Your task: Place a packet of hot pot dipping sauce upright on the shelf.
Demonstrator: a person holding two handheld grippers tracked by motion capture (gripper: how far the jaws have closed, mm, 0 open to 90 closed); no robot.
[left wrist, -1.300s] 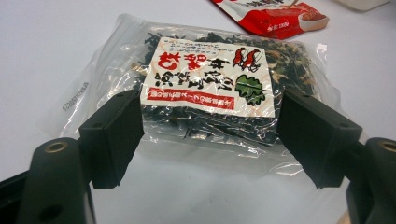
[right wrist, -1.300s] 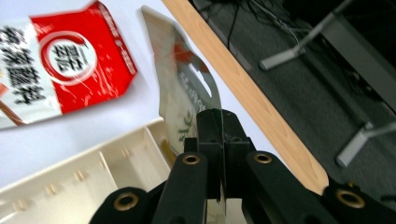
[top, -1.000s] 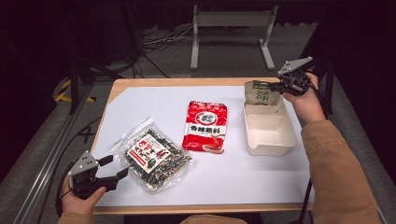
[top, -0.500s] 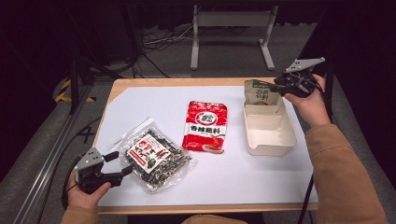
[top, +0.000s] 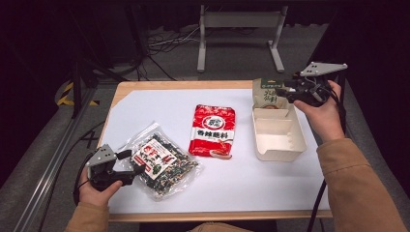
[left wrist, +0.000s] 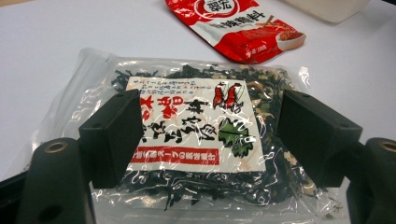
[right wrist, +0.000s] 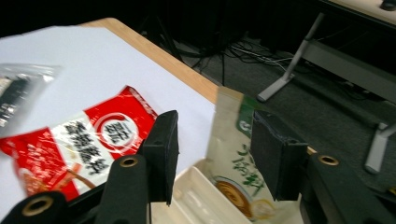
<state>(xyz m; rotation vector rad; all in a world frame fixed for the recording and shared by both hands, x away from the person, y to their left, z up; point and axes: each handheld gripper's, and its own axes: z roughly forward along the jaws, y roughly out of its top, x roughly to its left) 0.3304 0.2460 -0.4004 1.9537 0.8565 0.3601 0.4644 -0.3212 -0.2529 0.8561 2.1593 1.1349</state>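
Jaws spread, seaweed bag (left wrist: 194,135) between them

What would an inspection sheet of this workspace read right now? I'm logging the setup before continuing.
Surface: white sheet on wooden table.
Job's things: seaweed bag, red sachet, green-and-beige pouch standing at the far end of the open cream box.
Clutter: nothing seen.
Grippers: left gripper open around the seaweed bag; right gripper open at the pouch.
Cables: bundle on floor.
Surroundings: grey stand.
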